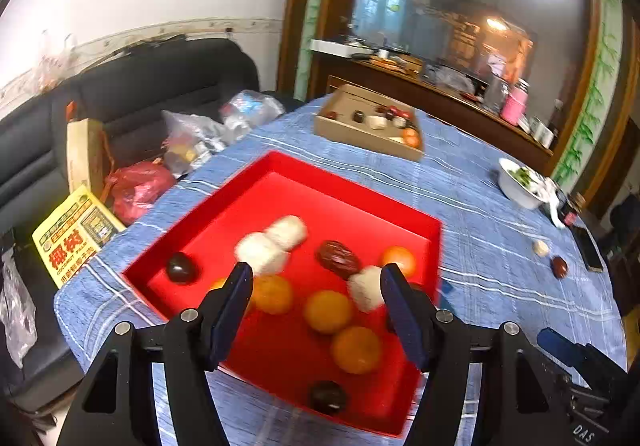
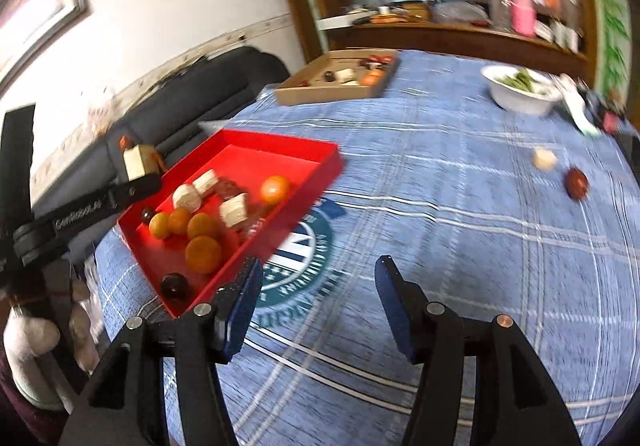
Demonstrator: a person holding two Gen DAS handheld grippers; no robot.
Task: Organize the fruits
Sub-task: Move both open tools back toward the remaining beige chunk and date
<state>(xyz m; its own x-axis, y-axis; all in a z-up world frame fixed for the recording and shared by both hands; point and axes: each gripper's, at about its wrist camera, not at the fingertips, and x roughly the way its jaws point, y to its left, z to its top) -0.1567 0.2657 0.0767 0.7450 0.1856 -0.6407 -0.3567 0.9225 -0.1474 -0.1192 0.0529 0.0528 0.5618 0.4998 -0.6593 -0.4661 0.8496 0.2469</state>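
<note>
So the red tray [image 1: 224,214] was already pretty well loaded: oranges [image 1: 327,311], pale fruits [image 1: 262,252], a wrinkly date [image 1: 338,259] and a couple of dark round ones [image 1: 182,267] were all sat inside it. The left gripper [image 1: 316,282] was hung right over that pile with its jaws spread and nothing pinched between them.

Two strays were left out on the blue cloth [image 2: 440,230], well apart from the tray: a pale fruit [image 2: 544,158] and a dark red fruit [image 2: 577,182] just beside it. The right gripper [image 2: 318,278] was found spread as well, empty, pointed down at bare cloth just past the tray's corner.

The thing the next grab probably hinged on: from the right gripper both strays lay ahead and off to the right, toward the white bowl [image 2: 520,100], so that hand was judged the nearer one, the left being parked over the tray. The dark red fruit looked roundish through the blur, so no long axis could really be made out. A cardboard box [image 2: 336,90] with more bits was seen at the far edge.
</note>
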